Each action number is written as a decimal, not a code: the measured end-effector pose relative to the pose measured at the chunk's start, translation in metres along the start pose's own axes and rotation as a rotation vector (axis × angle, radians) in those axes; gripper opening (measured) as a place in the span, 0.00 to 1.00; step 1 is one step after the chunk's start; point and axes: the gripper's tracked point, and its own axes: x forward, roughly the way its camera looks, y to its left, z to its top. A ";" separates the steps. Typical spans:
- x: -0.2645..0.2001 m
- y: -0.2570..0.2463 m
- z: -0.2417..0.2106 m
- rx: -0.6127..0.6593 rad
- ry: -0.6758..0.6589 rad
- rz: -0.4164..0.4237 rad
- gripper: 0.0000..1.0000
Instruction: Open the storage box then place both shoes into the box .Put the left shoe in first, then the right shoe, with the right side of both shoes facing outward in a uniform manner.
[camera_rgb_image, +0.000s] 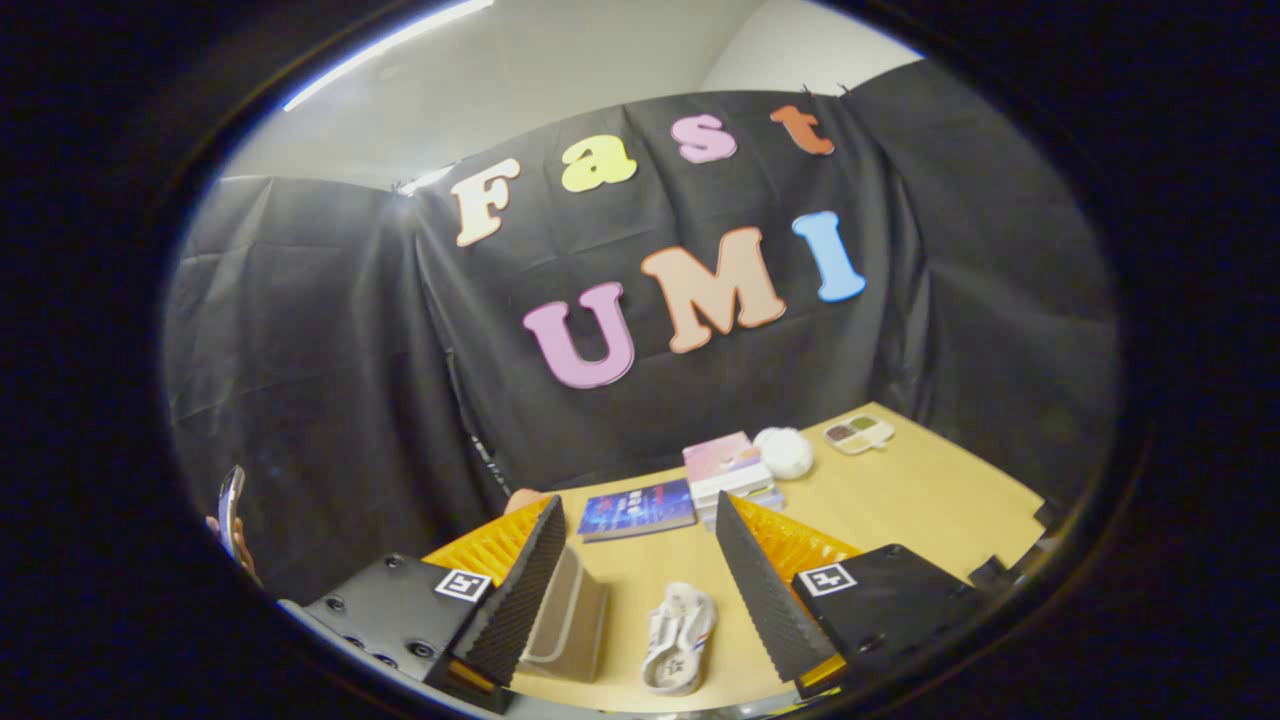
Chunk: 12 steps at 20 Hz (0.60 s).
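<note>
A white shoe (678, 638) with red and blue side marks lies on the tan table (900, 500), below and between my fingers. To its left stands the beige storage box (570, 625), close against the left finger; its inside is hidden from here. My gripper (635, 530) is open, held above the table with nothing between the fingers. Only one shoe is visible.
Beyond the fingers lie a dark blue book (637, 509) and a stack of books with a pink cover (728, 468). A white fluffy ball (785, 451) and a small palette-like tray (858, 433) sit farther right. A hand holding a phone (230, 515) is at far left.
</note>
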 end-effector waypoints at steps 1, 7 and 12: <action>0.004 0.009 -0.016 0.047 0.035 0.031 0.96; 0.027 0.038 -0.114 0.342 0.270 0.095 0.97; 0.033 0.072 -0.176 0.605 0.454 0.147 0.98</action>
